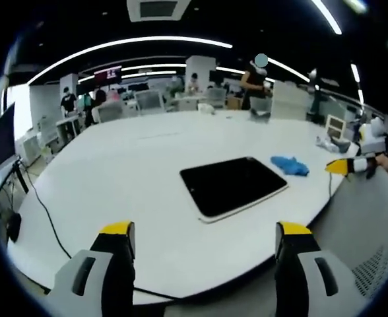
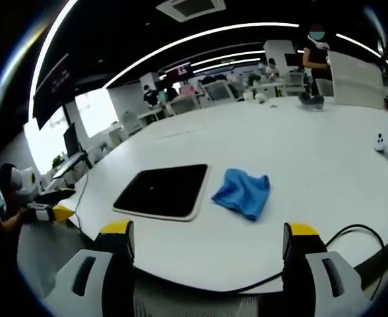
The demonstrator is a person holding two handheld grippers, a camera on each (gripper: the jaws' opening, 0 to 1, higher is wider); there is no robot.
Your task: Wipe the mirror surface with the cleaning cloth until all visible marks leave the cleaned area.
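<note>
At frame centre on the white tabletop [image 2: 299, 165], the dark mirror [image 2: 162, 191] lies just beside the blue cloth [image 2: 242, 193]; both grippers' fingers [image 1: 118, 247] spread wide, holding nothing

Open-plan office: desks [image 1: 148, 99], monitors [image 1: 2, 135], ceiling light strips [image 2: 200, 36] (people working behind).

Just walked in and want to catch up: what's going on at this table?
A person holds a gripper in each hand at the edge of a white table. A dark mirror lies flat on it, with a crumpled blue cleaning cloth just beside it. The left gripper and right gripper both hover open short of the table, holding nothing. The cloth is not yet picked up, so wiping looks not yet begun.
</note>
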